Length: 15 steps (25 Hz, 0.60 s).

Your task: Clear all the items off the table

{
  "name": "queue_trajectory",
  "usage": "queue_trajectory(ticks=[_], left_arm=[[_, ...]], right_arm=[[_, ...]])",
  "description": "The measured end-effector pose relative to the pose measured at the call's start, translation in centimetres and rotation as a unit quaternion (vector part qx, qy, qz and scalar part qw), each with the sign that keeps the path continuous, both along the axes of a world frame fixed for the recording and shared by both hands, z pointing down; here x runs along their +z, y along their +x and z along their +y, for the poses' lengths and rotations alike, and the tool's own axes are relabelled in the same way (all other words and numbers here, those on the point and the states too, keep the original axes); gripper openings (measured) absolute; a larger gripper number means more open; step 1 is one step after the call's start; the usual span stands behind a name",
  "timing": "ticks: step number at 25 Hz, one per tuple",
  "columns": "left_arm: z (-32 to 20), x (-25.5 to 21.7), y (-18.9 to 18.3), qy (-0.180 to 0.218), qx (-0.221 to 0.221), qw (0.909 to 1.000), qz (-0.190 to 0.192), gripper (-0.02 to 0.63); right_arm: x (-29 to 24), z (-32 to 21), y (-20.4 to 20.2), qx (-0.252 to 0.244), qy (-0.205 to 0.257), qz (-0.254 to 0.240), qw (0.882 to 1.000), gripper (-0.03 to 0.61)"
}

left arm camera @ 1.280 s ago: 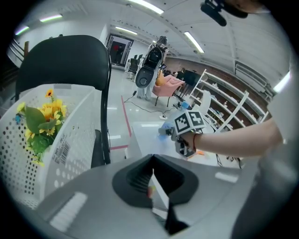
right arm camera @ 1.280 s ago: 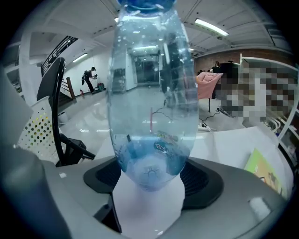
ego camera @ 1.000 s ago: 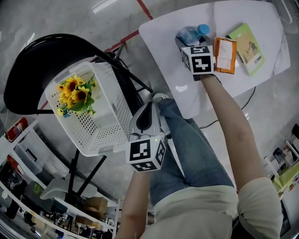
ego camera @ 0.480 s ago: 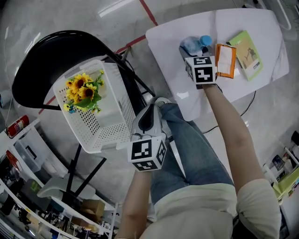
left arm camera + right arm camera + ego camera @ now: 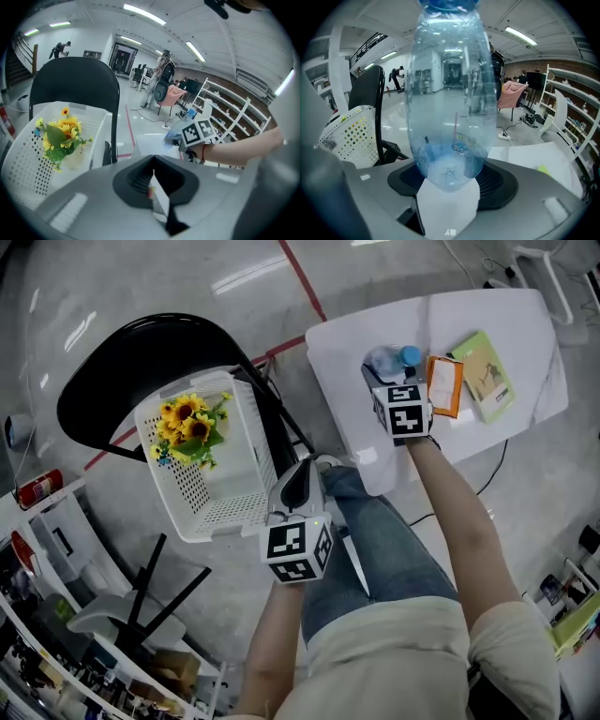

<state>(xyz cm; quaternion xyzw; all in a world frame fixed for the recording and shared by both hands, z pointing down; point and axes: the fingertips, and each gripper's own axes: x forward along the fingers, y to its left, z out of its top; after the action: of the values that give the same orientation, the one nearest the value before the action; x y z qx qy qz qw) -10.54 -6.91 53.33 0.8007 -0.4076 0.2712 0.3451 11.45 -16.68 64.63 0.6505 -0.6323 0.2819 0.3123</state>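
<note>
A clear plastic bottle [image 5: 384, 362] with a blue cap [image 5: 410, 354] is held above the white table [image 5: 487, 315], and my right gripper [image 5: 380, 374] is shut on it. In the right gripper view the bottle [image 5: 450, 93] fills the middle, its base seated between the jaws of the right gripper [image 5: 449, 187]. An orange packet [image 5: 444, 385] and a green book [image 5: 486, 374] lie on the table to the right of the bottle. My left gripper [image 5: 302, 467] hangs over the person's knee beside the basket, shut with nothing in it; its jaws meet in the left gripper view [image 5: 152, 161].
A white perforated basket [image 5: 239, 465] sits on a black chair [image 5: 122, 362] left of the table and holds a bunch of sunflowers [image 5: 192, 427]. A red line [image 5: 300, 277] crosses the grey floor. Shelves with clutter [image 5: 37, 549] run along the lower left.
My right gripper has risen with the bottle in it, away from the tabletop. My left gripper has risen a little, still shut. The head view has shifted, so chair and basket sit further right.
</note>
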Motion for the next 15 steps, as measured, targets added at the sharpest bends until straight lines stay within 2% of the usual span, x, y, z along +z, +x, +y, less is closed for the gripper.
queue_trajectory(ticks=[11,15], left_arm=[[-0.1,-4.6,-2.9,0.023,-0.016,0.9996,-0.010,0.010],[-0.2,-6.2,-4.1,0.034,-0.034,0.9988,-0.012,0.009]], right_arm=[[-7.3,1.9,-3.1,-0.016,0.008,-0.007,1.000,0.325],[-9.7,2.6,-4.7,-0.039,0.013,-0.003,0.999,0.325]])
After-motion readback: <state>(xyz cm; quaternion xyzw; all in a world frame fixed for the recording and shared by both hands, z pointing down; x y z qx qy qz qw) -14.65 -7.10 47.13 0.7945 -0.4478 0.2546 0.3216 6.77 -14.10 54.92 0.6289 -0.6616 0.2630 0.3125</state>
